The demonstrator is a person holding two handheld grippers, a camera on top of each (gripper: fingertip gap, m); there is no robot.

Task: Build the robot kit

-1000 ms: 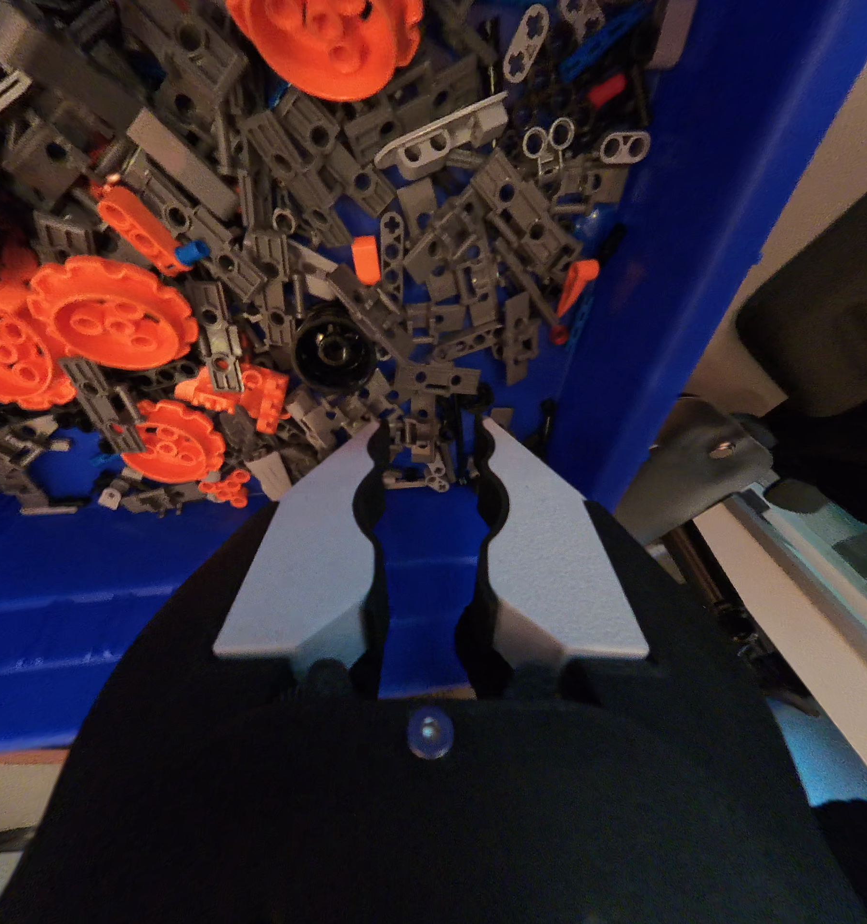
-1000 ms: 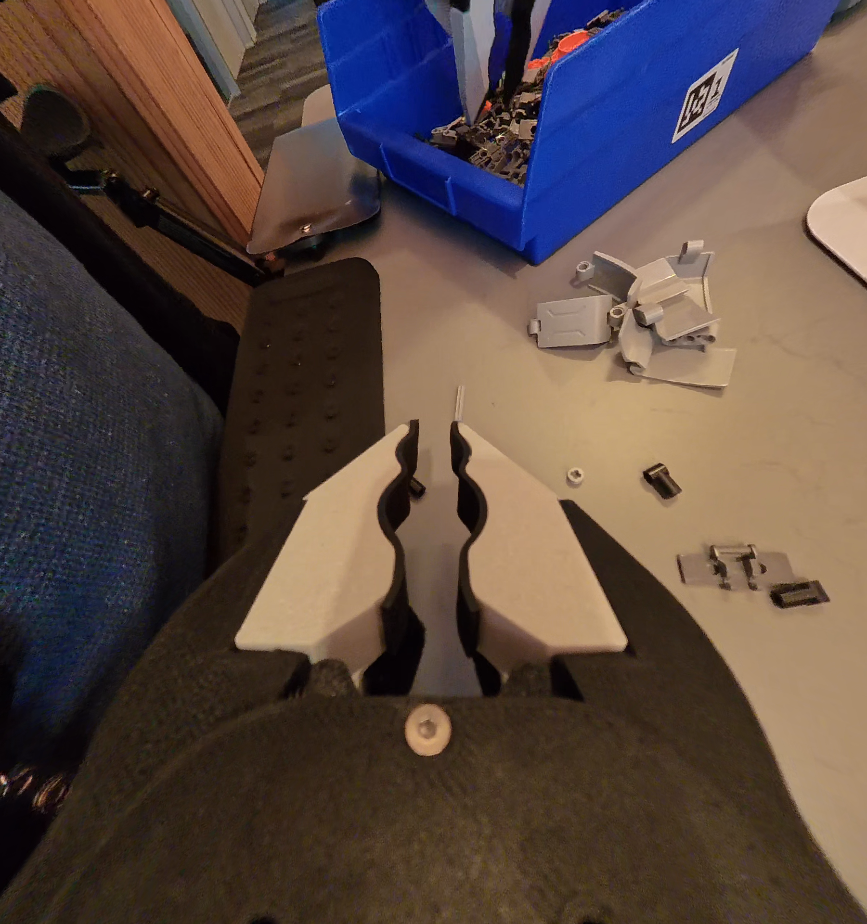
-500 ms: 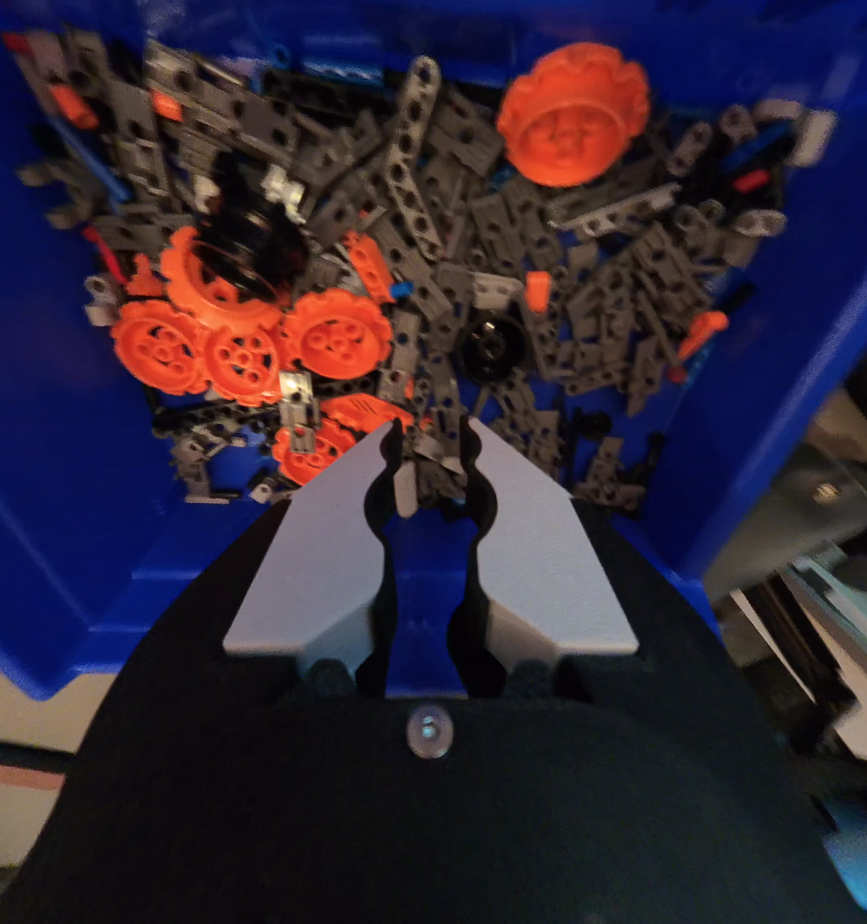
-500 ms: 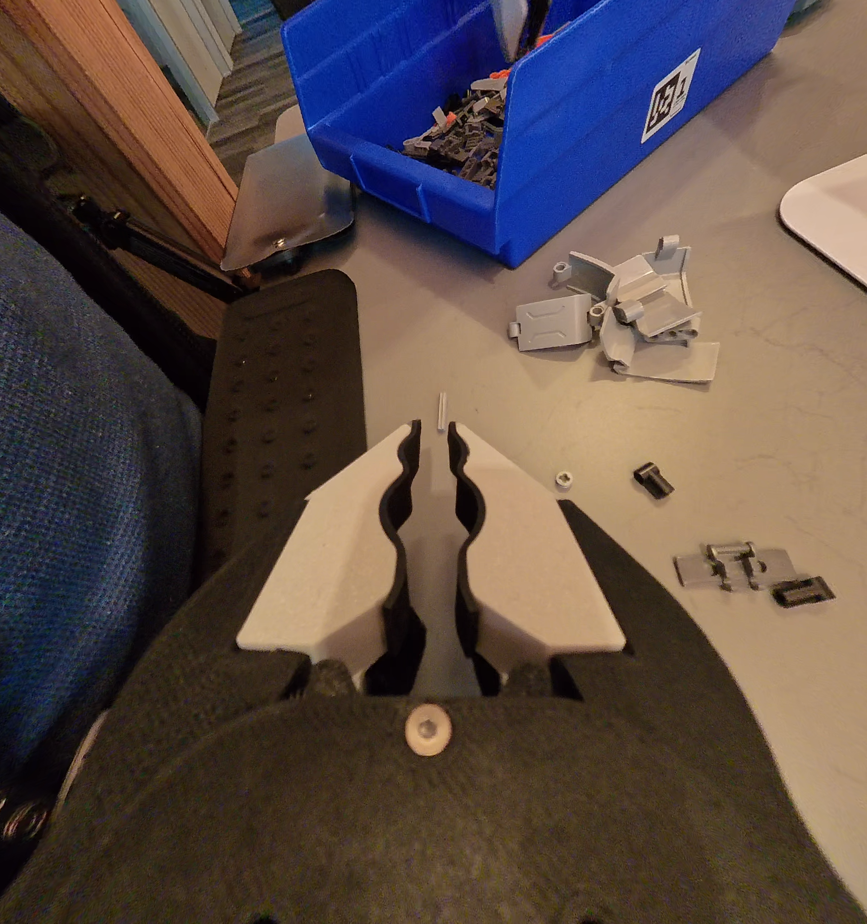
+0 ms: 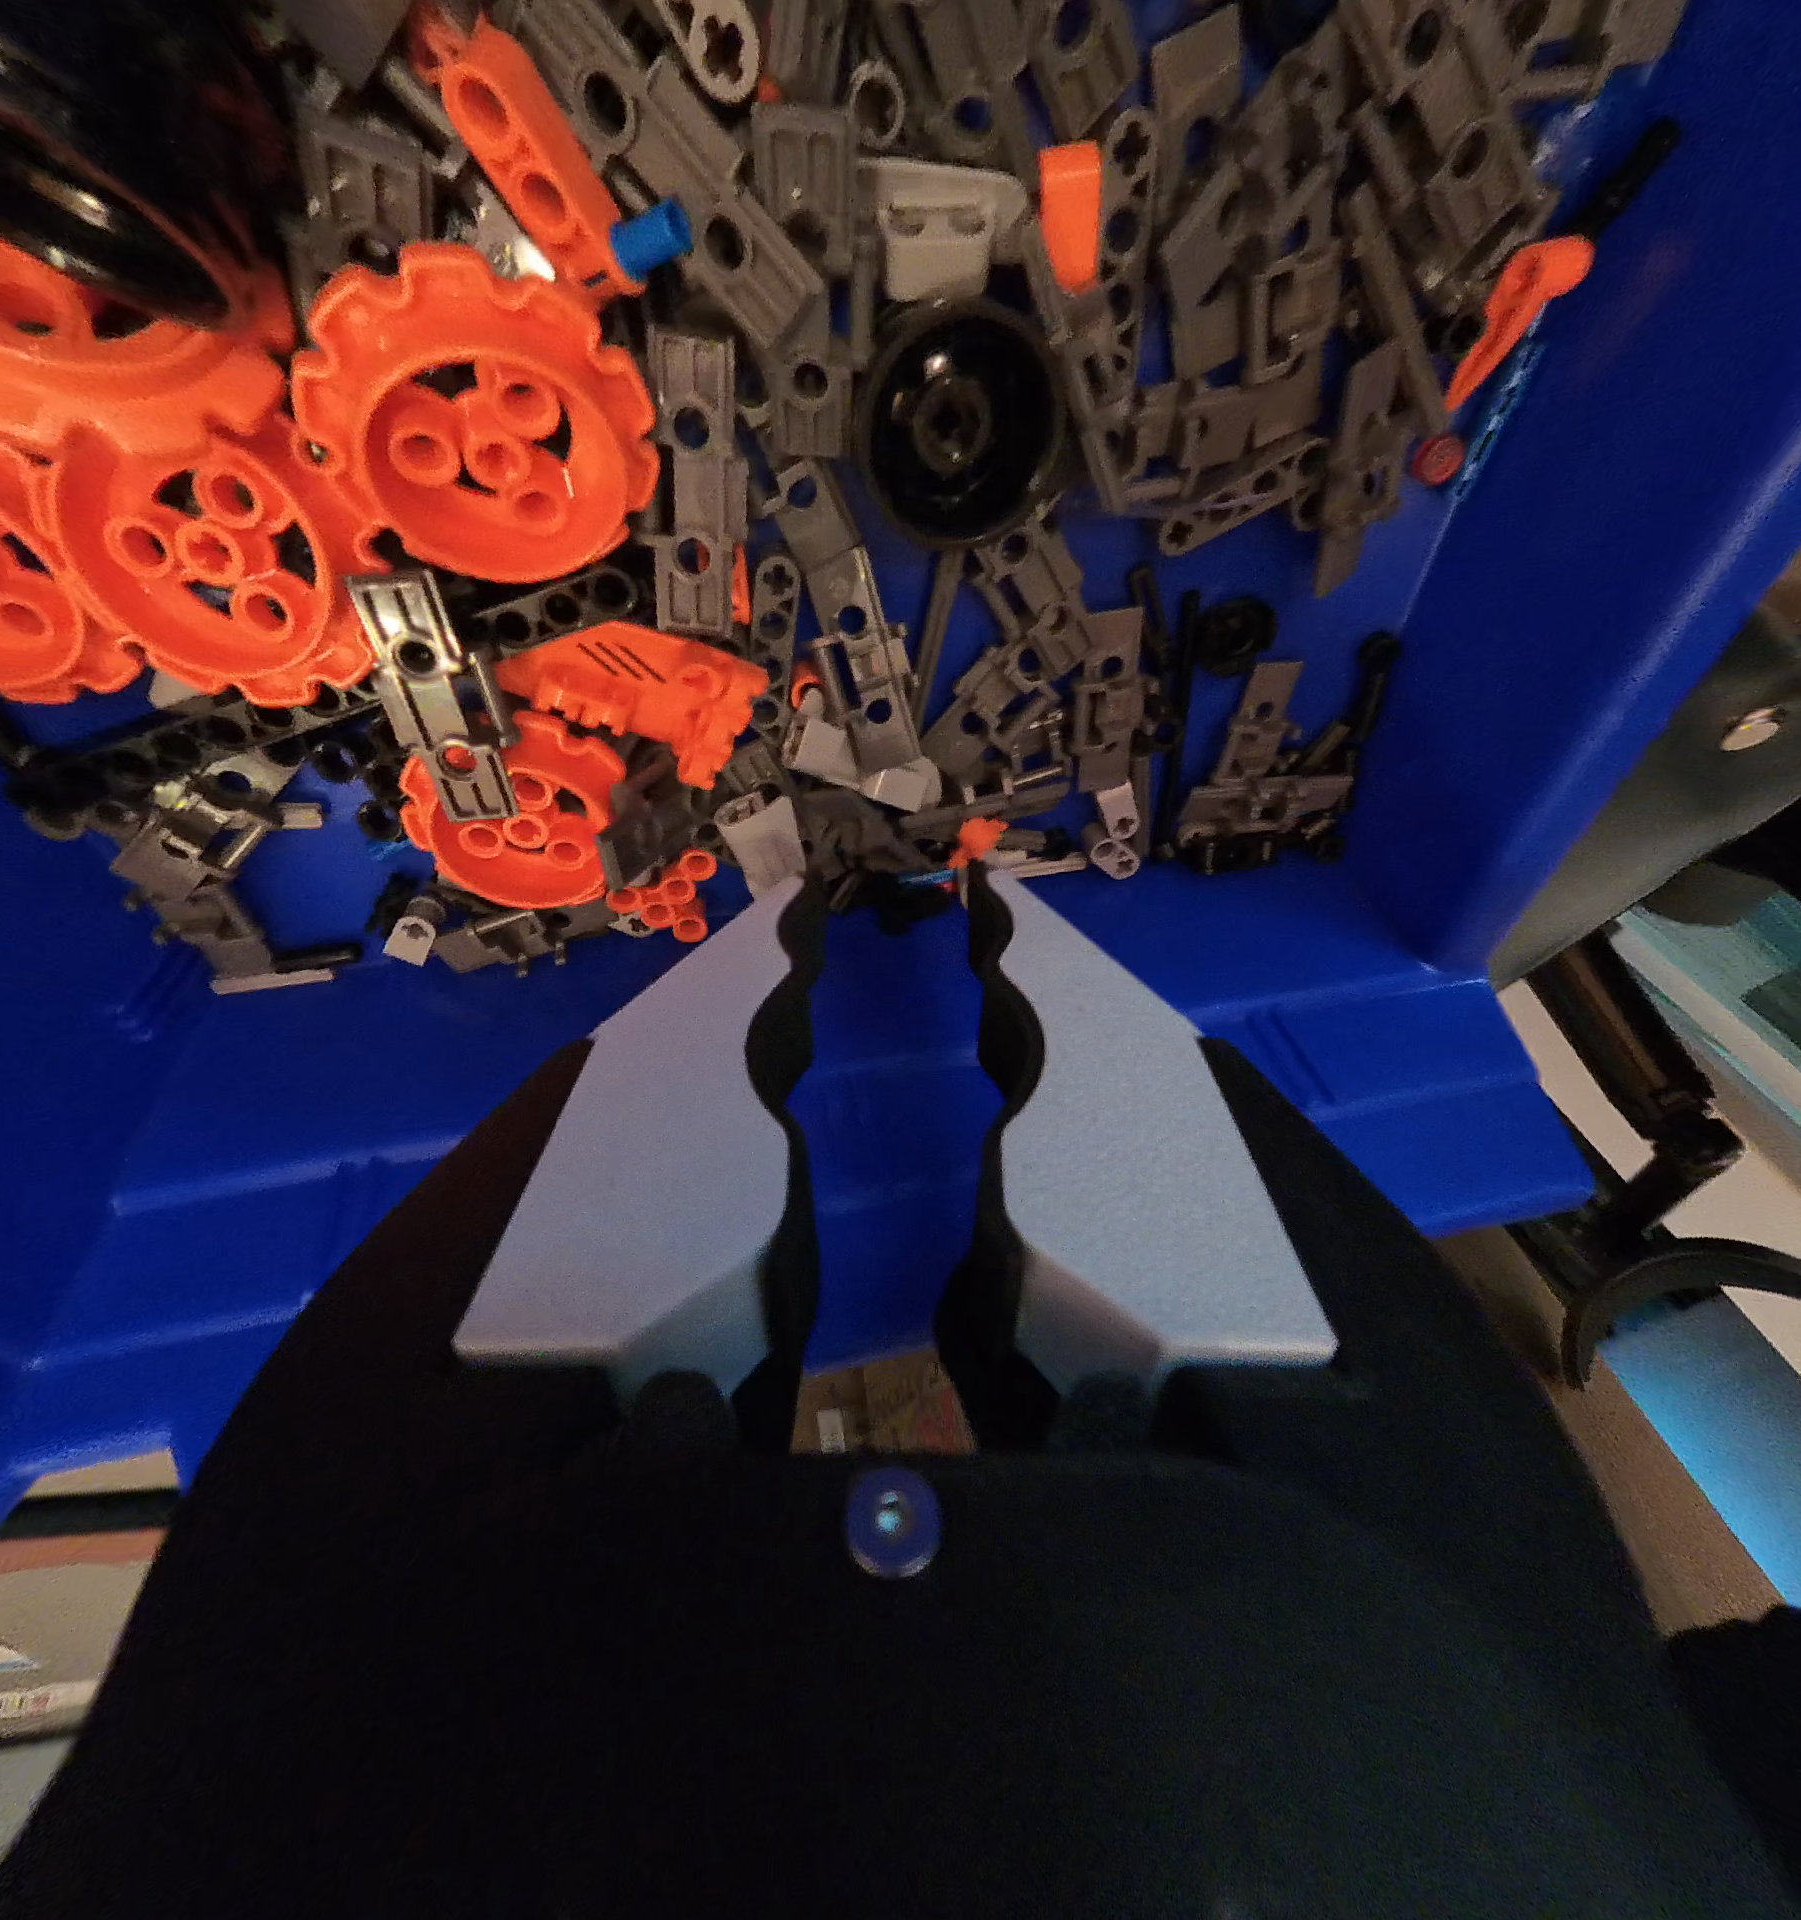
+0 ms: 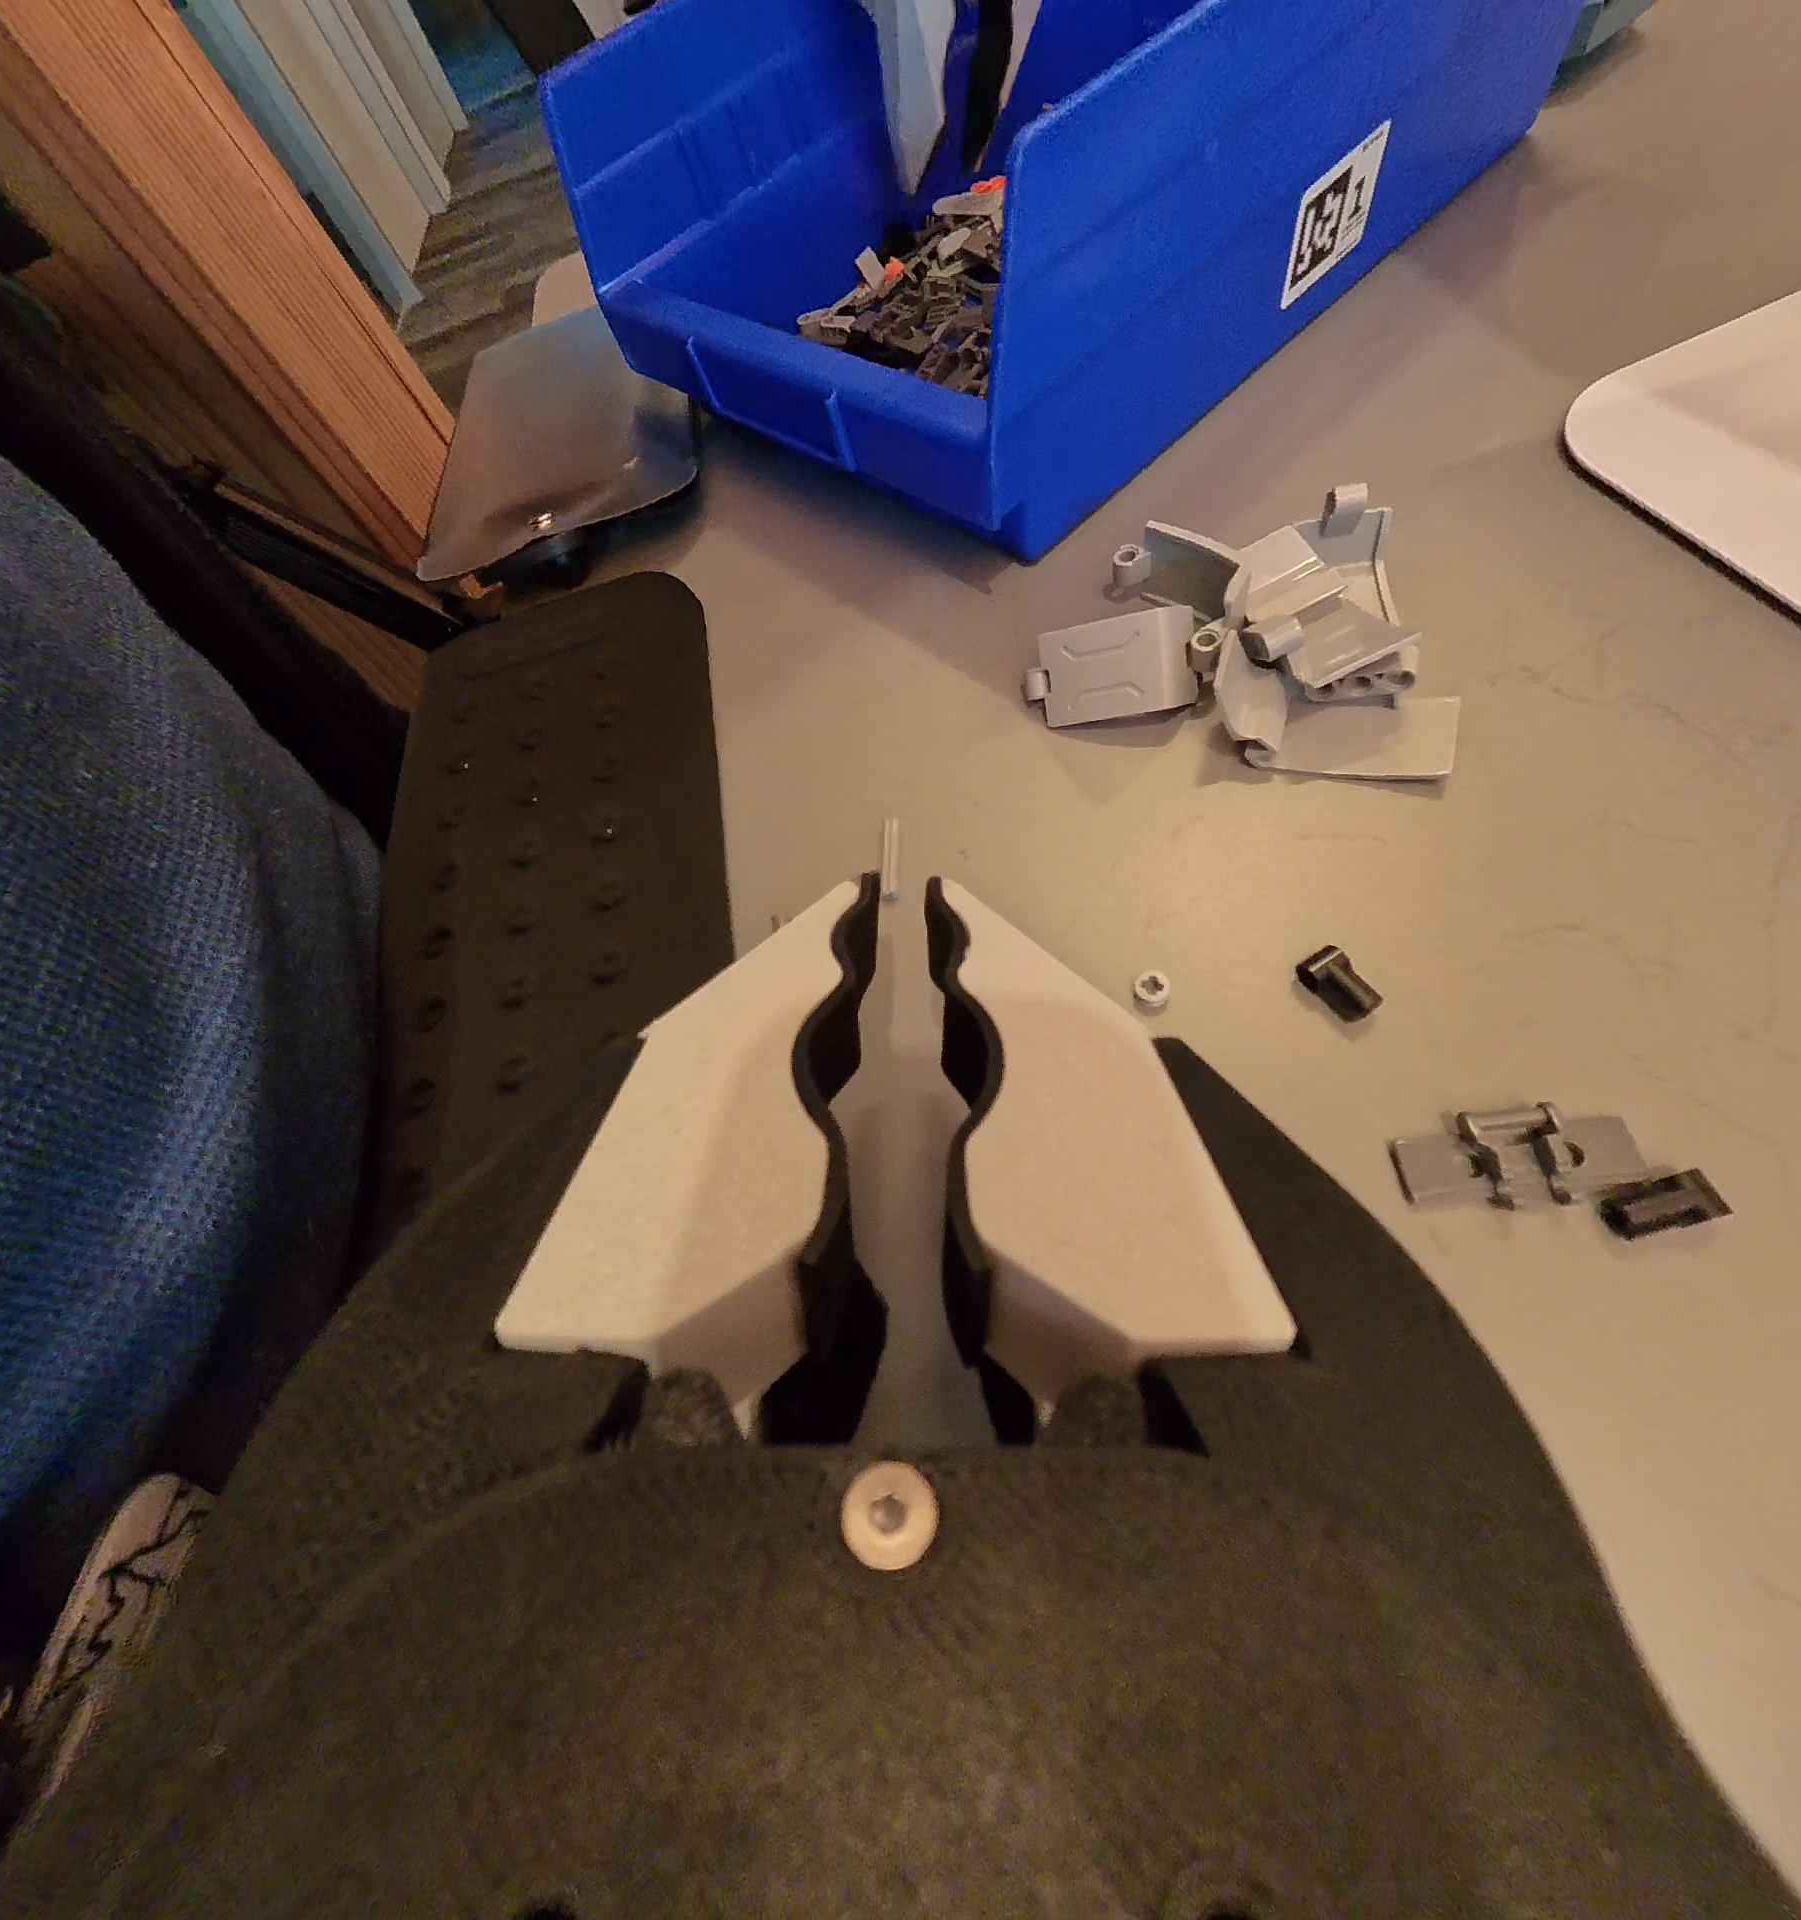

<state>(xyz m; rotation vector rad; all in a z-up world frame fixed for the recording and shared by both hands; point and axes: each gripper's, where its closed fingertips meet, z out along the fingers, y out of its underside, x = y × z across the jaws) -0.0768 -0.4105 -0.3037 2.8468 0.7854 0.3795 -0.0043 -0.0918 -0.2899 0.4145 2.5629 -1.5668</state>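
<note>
My left gripper [image 5: 894,891] is open and empty, low inside a blue bin [image 5: 1291,1039]. Its tips are at the near edge of a heap of grey, black and orange building parts. A tiny orange piece [image 5: 979,836] lies just past the right fingertip and a white connector [image 5: 766,842] just past the left one. Orange toothed wheels [image 5: 480,416] and a black wheel [image 5: 963,426] lie farther in. My right gripper [image 6: 898,896] hovers over the grey table, jaws slightly apart and empty, with a thin grey axle [image 6: 891,857] at its tips. The left gripper also shows in the right wrist view [image 6: 917,94], inside the bin [image 6: 1135,260].
On the table to the right lie a pile of grey panels [image 6: 1270,665], a small grey bush [image 6: 1150,987], a black piece [image 6: 1337,982] and a grey hinged part [image 6: 1519,1153]. A white tray [image 6: 1727,447] is at the far right. A black pad [image 6: 553,831] and blue fabric [image 6: 96,935] are on the left. Spacing between my two grippers at the tips: around 35 cm. It is some 7 cm from my left tips to the black wheel [image 5: 963,426].
The left gripper rose off the pile half a second ago and has come back down close to its near edge, farther left than a second ago. The right gripper has barely moved.
</note>
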